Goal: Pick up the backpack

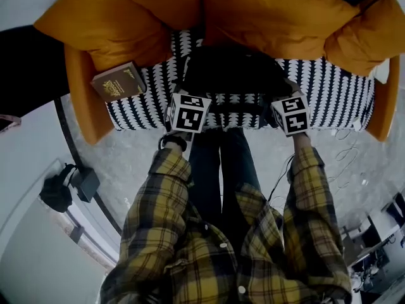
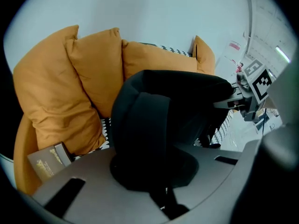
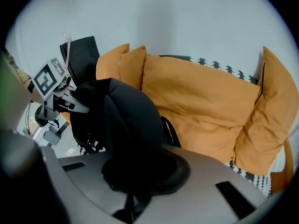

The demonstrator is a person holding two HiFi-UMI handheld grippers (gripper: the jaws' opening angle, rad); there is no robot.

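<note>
Backpack (image 1: 231,75) sits mid-seat on the patterned sofa (image 1: 335,94), just ahead of the orange cushions (image 1: 272,11). Head view has its long axis running side to side, one end toward each claw. Left claw (image 1: 188,103) is clamped on black fabric at one end, and right claw (image 1: 288,106) is clamped on the other. Left gripper view catches the brown book (image 2: 49,160) at the seat's end. Right gripper view misses it and shows a strap (image 3: 170,129) on the cushion side.

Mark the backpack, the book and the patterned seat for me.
backpack (image 1: 231,75): head view, its black top.
book (image 1: 118,82): head view, middle of its brown cover.
patterned seat (image 1: 335,94): head view, bare stretch right of the backpack.
</note>
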